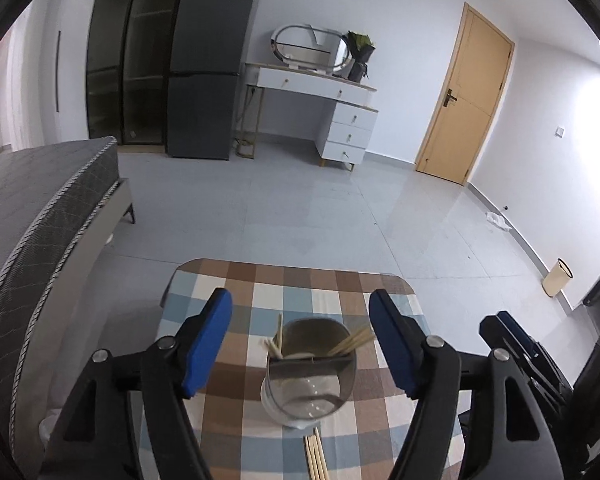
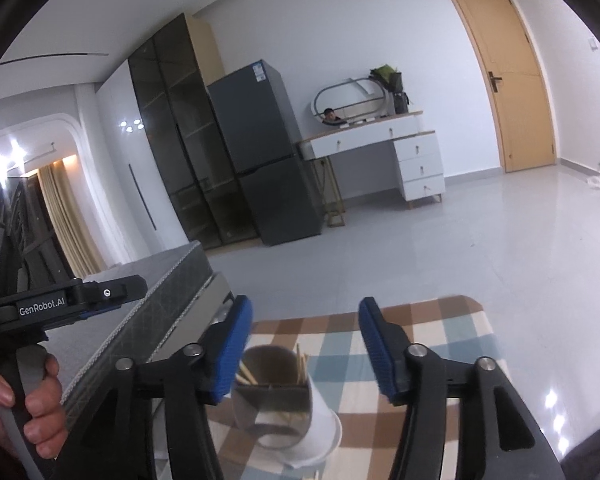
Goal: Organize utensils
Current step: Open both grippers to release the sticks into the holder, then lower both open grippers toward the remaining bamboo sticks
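A metal utensil holder [image 1: 310,372] with a divider stands on a white base on the checked tablecloth [image 1: 340,284]. Several wooden chopsticks [image 1: 350,344] lean in its far compartment; the near compartment looks empty. More chopsticks [image 1: 316,456] lie flat on the cloth just in front of it. My left gripper [image 1: 300,296] is open, its blue pads either side of the holder and above it, touching nothing. My right gripper [image 2: 305,302] is open too, hovering over the same holder [image 2: 278,392] and its chopsticks [image 2: 300,364], nothing between the pads.
A grey bed [image 1: 28,220] runs along the table's left side. Across the tiled floor stand a dark fridge [image 1: 208,68], a white dressing table [image 1: 320,92] and a wooden door [image 1: 464,96]. A small bin [image 1: 556,278] sits by the right wall. A hand [image 2: 32,408] grips the left handle.
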Action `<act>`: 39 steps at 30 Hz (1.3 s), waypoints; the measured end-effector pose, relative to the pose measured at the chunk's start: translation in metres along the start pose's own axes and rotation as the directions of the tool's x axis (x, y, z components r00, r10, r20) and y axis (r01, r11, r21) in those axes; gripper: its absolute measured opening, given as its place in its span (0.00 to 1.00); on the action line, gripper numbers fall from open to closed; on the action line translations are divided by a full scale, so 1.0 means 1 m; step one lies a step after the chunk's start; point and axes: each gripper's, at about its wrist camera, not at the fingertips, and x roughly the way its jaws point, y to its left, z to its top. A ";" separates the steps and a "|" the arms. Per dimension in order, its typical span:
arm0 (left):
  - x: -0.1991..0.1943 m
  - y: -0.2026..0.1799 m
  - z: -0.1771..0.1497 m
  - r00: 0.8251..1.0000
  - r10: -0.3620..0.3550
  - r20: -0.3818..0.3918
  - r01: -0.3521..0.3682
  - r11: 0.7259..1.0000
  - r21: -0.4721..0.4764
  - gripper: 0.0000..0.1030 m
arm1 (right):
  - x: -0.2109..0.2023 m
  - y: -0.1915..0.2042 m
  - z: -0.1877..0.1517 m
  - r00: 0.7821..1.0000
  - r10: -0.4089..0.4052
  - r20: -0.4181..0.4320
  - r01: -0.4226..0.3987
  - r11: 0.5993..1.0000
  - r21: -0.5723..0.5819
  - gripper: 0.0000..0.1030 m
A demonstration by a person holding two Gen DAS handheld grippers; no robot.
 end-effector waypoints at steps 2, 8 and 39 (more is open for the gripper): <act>-0.014 -0.007 -0.010 1.000 0.012 0.017 -0.012 1.000 -0.001 0.73 | -0.015 0.003 -0.002 1.000 -0.005 0.010 0.005 1.000 -0.008 0.61; -0.039 -0.033 -0.041 0.998 0.031 0.055 -0.035 0.997 0.065 0.81 | -0.055 0.000 -0.016 0.999 -0.021 0.034 0.021 1.000 -0.001 0.70; 0.027 -0.004 -0.164 0.989 0.148 -0.011 -0.145 0.979 0.143 0.82 | -0.052 -0.033 -0.130 0.970 -0.060 -0.237 0.082 0.993 0.088 0.89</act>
